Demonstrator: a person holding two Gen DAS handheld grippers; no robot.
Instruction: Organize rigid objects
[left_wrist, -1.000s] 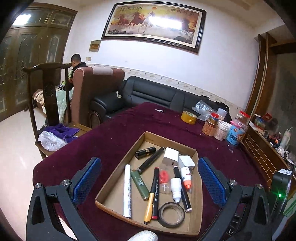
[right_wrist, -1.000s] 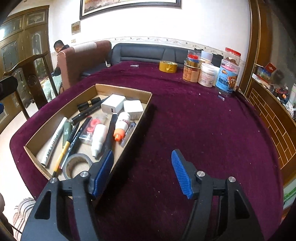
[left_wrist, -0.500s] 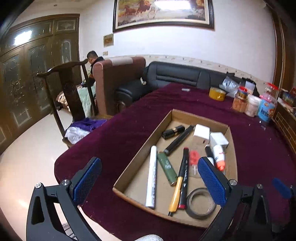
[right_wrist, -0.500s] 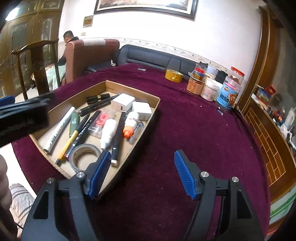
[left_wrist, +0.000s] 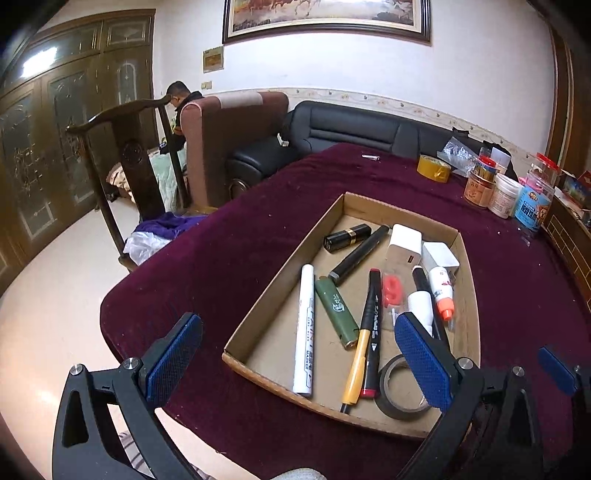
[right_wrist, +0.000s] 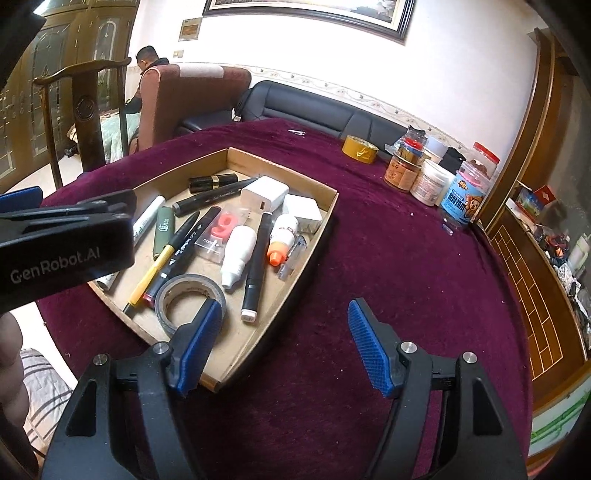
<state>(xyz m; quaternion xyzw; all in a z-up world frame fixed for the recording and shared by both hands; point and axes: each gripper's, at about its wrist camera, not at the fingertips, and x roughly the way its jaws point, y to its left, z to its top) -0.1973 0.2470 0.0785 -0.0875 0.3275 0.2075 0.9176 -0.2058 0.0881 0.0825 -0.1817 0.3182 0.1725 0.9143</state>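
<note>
A shallow cardboard tray (left_wrist: 284, 266) lies on the maroon tablecloth, holding a white paint marker (left_wrist: 306, 332), a green lighter (left_wrist: 336, 310), pens, a lipstick (left_wrist: 347, 238), two white chargers, small bottles and a grey tape roll (right_wrist: 188, 291). My left gripper (left_wrist: 295, 332) hovers open above the tray's near left corner, nothing between its blue pads. My right gripper (right_wrist: 284, 310) is open too, over the tray's near right corner; its left finger (right_wrist: 199, 343) overlaps the tape roll, its right finger sits over bare cloth. The left gripper's black body (right_wrist: 66, 236) covers the tray's left end in the right wrist view.
A yellow tape roll (right_wrist: 360, 147) and several jars (right_wrist: 461, 199) stand at the table's far right. A wooden chair (left_wrist: 129, 155), an armchair with a seated person behind it and a black sofa (left_wrist: 351, 129) lie beyond the table edge. Wooden cabinets line the right side.
The left view has tipped down and swung left, bringing the tray closer. The right gripper slid sideways along the tray's near corner, and the left gripper's body has come into its view.
</note>
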